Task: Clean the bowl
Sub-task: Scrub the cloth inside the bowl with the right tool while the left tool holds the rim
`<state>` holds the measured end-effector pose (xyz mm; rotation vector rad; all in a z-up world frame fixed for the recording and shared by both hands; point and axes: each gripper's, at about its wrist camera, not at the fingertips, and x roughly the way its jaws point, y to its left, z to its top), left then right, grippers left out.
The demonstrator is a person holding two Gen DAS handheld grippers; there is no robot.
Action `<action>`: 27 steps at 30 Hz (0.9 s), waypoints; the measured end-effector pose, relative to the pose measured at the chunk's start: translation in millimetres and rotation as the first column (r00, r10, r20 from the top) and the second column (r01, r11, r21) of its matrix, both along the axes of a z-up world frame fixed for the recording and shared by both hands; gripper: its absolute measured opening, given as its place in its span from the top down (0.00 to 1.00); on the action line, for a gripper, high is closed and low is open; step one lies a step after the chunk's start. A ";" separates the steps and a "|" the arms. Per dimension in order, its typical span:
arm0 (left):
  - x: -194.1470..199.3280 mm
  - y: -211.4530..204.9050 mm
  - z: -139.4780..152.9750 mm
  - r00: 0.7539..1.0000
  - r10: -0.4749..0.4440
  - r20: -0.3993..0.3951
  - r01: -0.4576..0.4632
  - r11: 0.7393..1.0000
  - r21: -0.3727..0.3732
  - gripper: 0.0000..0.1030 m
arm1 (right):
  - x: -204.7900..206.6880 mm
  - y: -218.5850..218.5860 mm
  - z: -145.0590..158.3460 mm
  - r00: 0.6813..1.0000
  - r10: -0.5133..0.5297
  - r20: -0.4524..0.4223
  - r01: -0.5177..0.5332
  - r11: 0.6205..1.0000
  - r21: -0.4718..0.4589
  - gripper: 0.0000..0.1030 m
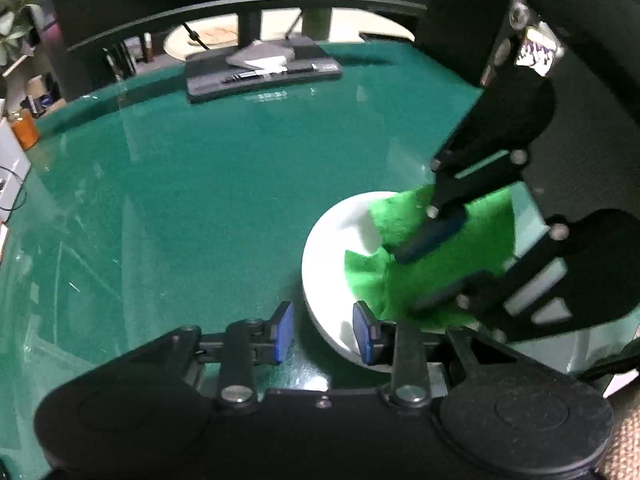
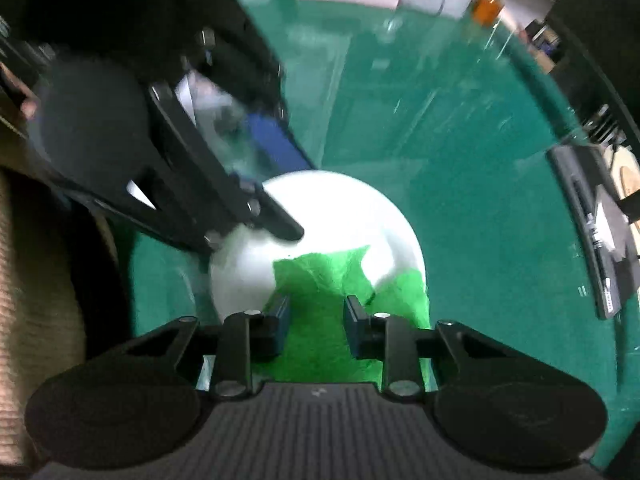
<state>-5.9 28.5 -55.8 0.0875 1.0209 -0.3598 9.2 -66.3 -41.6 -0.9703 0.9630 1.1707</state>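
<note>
Here we pinch the white bowl's (image 1: 324,248) rim on the green counter (image 1: 200,184) with our left hand-held gripper (image 1: 323,330). Our right hand-held gripper (image 2: 316,326) squeezes the green cloth (image 2: 320,280) inside; pushing hard could tip the bowl.

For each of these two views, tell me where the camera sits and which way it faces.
Left wrist: on the left gripper, facing steeply down at the white bowl whose rim its fingers straddle; right gripper shows on the green cloth.
Right wrist: on the right gripper, facing steeply down at the cloth in the bowl; left gripper shows.
Shared: bowl, cloth, green table.
</note>
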 end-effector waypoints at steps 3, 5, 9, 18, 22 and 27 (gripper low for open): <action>6.7 1.5 -3.7 1.000 0.011 -0.029 -0.012 1.000 -0.015 0.78 | 9.2 0.5 0.1 0.997 -0.053 -0.054 0.055 0.998 0.043 0.77; 9.6 1.8 -5.2 0.999 0.014 -0.041 -0.015 1.000 -0.019 0.80 | 12.5 -0.7 0.5 0.992 -0.085 -0.098 0.092 0.993 0.071 0.78; 12.1 -4.2 -9.1 0.998 0.000 -0.061 0.001 1.000 0.008 0.80 | 3.9 -1.0 2.6 0.997 -0.058 -0.050 0.062 0.995 0.076 0.79; 25.2 11.1 -18.4 0.990 0.019 -0.141 -0.037 0.992 -0.124 0.82 | -5.6 -2.1 4.5 0.990 -0.135 -0.037 0.137 0.989 0.054 0.94; 27.3 11.8 -18.4 0.990 0.030 -0.135 -0.044 0.993 -0.107 0.81 | 9.3 0.7 7.2 0.974 -0.221 -0.038 0.223 0.972 0.067 0.93; 29.5 12.1 -20.6 0.988 0.027 -0.151 -0.047 0.990 -0.132 0.80 | 6.7 -12.0 10.7 0.984 -0.181 0.006 0.181 0.984 0.005 0.98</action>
